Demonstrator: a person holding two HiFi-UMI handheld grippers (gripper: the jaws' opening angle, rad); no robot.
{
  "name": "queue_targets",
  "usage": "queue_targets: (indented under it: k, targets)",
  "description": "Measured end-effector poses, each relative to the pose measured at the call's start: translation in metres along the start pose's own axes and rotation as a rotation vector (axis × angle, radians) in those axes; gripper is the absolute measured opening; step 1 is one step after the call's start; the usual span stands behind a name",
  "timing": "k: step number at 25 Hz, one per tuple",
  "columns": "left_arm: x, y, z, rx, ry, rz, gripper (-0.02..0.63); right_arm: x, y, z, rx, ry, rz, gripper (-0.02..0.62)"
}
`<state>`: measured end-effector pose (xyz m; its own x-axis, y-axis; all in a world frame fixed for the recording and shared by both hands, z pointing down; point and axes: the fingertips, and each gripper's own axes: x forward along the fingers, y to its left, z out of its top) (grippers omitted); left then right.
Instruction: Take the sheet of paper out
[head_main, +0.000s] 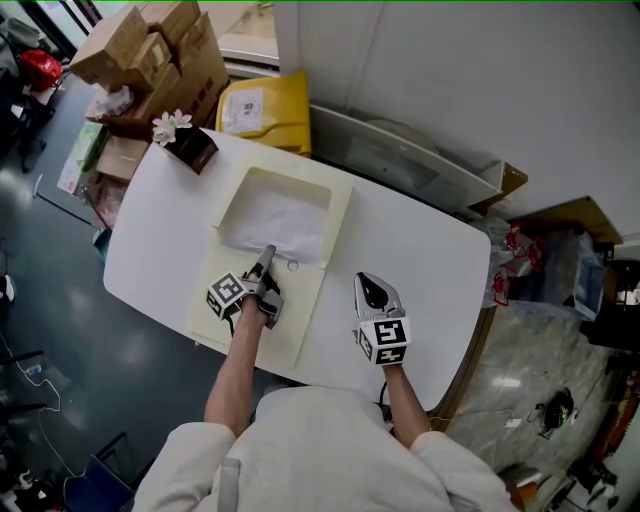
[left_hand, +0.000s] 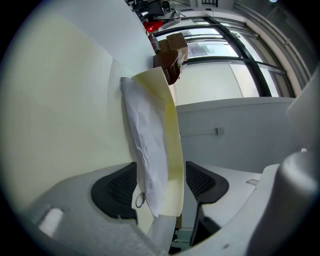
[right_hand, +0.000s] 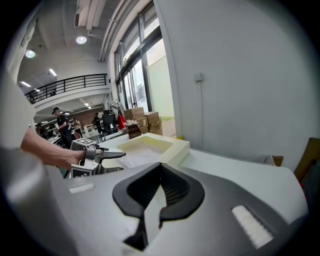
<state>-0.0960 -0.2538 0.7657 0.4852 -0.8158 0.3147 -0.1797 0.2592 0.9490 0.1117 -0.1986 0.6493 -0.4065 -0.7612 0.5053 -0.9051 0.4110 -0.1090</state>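
Observation:
A pale yellow folder (head_main: 303, 305) lies open on the white table (head_main: 430, 250), and a crumpled white sheet of paper (head_main: 281, 220) rests in its raised tray half. My left gripper (head_main: 267, 254) lies on the folder's flat half with its tips at the sheet's near edge. In the left gripper view, the paper (left_hand: 148, 145) and a yellow flap (left_hand: 170, 131) stand between the pads of the left gripper (left_hand: 160, 182), which is open and not pressing them. A small metal ring (left_hand: 140, 200) hangs beside the paper. My right gripper (head_main: 369, 287) rests on the table to the right, shut and empty.
At the table's far left corner stands a dark brown box with white flowers (head_main: 188, 143). Cardboard boxes (head_main: 150, 50) and a yellow bag (head_main: 266, 108) lie beyond that end. A grey wall runs along the far side. In the right gripper view the yellow tray (right_hand: 152, 145) sits ahead.

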Motion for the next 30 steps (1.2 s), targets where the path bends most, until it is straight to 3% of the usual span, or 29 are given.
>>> queue_targets:
  k: [16,21,28,30]
  targets:
    - [0.034,-0.004,0.004,0.007,0.008,0.013,0.28,-0.001,-0.011,-0.005,0.015,0.012,-0.025,0.002]
    - [0.04,0.001,0.004,0.018,0.011,0.034,0.191,-0.004,-0.015,-0.007,0.016,0.015,-0.037,0.002]
    - [0.046,0.01,0.006,0.028,-0.001,0.069,0.017,-0.008,-0.022,-0.01,0.021,0.024,-0.057,0.002]
    - [0.049,0.01,0.006,0.029,0.001,0.064,0.009,-0.009,-0.024,-0.011,0.022,0.027,-0.06,0.002]
